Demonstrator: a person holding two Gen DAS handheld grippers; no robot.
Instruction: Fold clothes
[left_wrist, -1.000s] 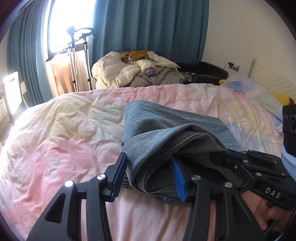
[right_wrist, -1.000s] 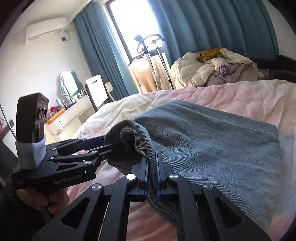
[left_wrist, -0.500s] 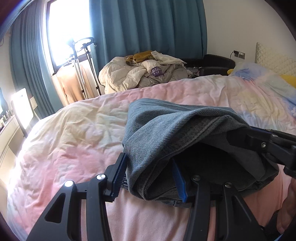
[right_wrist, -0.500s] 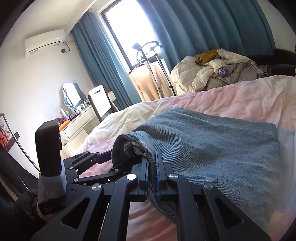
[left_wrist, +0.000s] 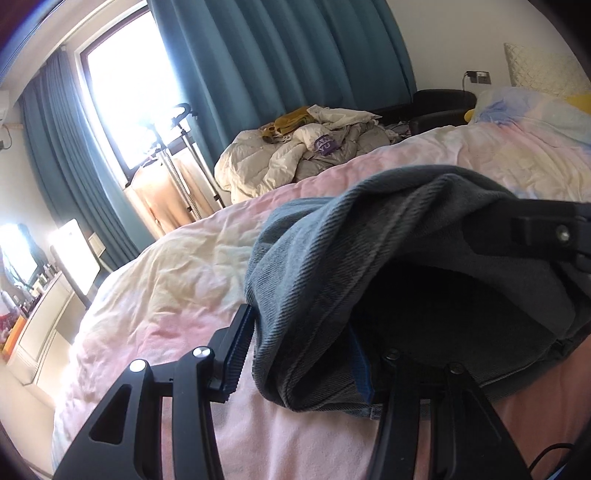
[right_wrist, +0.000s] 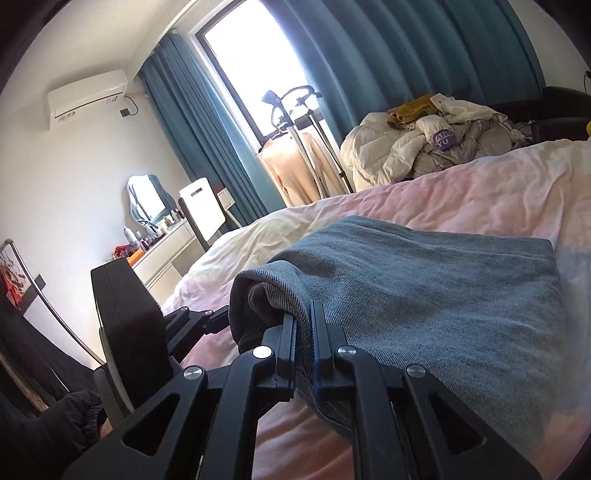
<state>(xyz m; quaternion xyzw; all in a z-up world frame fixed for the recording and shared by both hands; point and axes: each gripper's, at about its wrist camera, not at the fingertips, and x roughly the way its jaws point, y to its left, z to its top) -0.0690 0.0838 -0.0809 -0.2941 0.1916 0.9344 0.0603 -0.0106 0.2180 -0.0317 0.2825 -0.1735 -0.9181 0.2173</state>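
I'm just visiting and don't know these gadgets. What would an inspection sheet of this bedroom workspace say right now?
Surface: bed with wrinkled pink and cream cover.
Job's things: grey-blue jeans, folded on the bed, near edge lifted.
Clutter: heap of pale bedding and clothes beyond the bed.
Grippers: left gripper fingers around a thick fold of jeans; right gripper shut on the jeans' edge.
Cables: dark cable at the bottom corner of the left view.
Surroundings: teal curtains, bright window, garment steamer, dresser, air conditioner.
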